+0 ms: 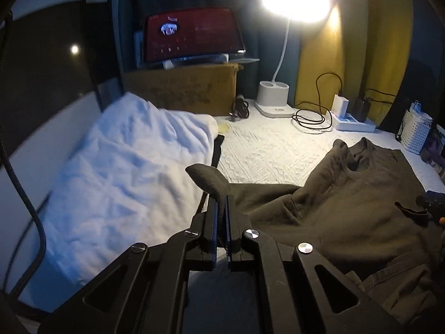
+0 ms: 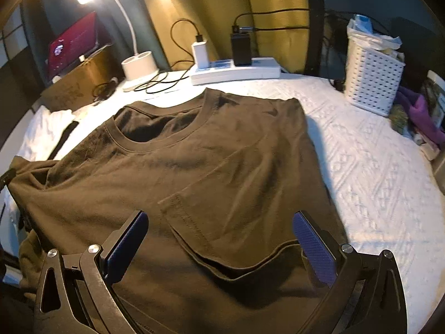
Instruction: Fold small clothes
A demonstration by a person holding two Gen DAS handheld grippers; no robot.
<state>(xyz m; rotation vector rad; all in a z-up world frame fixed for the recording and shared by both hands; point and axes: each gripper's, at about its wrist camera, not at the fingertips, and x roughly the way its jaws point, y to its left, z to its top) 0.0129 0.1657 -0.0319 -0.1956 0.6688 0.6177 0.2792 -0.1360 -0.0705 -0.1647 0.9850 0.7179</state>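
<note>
Fabric pinched in the left hand-held gripper (image 1: 221,208) is a sleeve or side edge of the dark olive T-shirt (image 2: 211,167), and its jaws are clamped together on that cloth, a flap of it sticking up above the blue pads. The shirt lies front up on the white quilted desk cover (image 2: 375,172), neckline toward the lamp, with its left side raised and bunched where the grip lifts it. To fold this side well, I judge that the pinched edge should travel across the chest toward the middle and come down flat, with the crease running straight from shoulder to hem, rather than being dragged so the whole shirt slides. Further right, the right hand-held gripper (image 2: 219,245) hangs over the lower front of the shirt near the chest pocket (image 2: 222,222) with its jaws wide apart and nothing between them; pressing down there could pin the body while the other side folds over. A rumpled white cloth (image 1: 125,172) at the far left lies just beside the shirt and should stay out of the fold. As for writing, the cardboard box (image 1: 180,89) carries faint print and the red laptop lid (image 1: 192,34) a pale emblem with rows of small marks, but none of it is legible; the power strip (image 2: 236,69) and white basket (image 2: 372,80) show no readable label.
</note>
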